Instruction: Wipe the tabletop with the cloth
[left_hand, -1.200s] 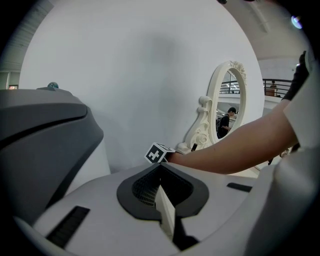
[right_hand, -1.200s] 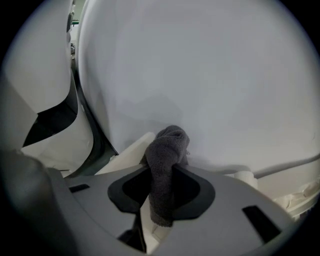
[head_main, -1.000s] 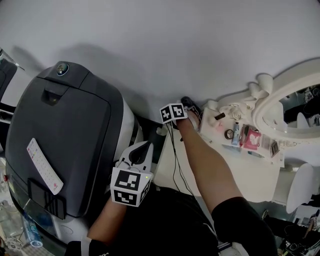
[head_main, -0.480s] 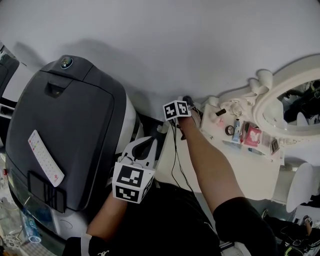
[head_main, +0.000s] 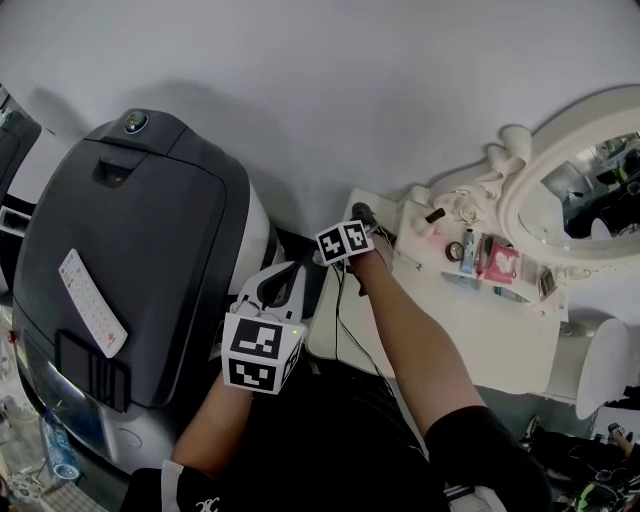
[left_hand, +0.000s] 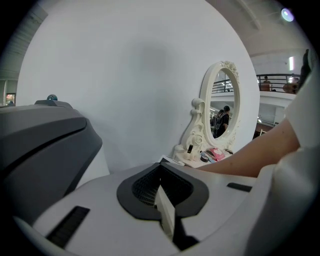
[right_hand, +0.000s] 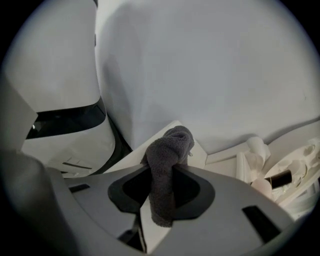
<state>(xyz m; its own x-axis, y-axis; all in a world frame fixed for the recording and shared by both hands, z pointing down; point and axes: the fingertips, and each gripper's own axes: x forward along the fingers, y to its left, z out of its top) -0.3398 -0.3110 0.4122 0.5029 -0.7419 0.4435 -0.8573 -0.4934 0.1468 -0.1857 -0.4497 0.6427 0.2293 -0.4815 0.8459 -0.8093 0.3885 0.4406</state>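
A dark grey cloth (right_hand: 168, 150) is bunched up and clamped between the jaws of my right gripper (right_hand: 161, 186). In the head view the right gripper (head_main: 364, 222) holds the cloth (head_main: 361, 211) over the left corner of the white tabletop (head_main: 500, 335); whether the cloth touches the surface cannot be told. My left gripper (head_main: 284, 284) hovers beside the table's left edge, over the gap next to a large machine. Its jaws are shut with nothing between them, as the left gripper view (left_hand: 163, 194) shows.
A big dark grey and white machine (head_main: 130, 270) fills the left side, close to the table. An ornate white oval mirror (head_main: 575, 195) stands at the table's back right, with small cosmetics (head_main: 480, 258) at its foot. A plain wall lies behind.
My right gripper with the cloth has drifted slightly back toward the table's left corner. The left gripper has hardly moved and stays shut.
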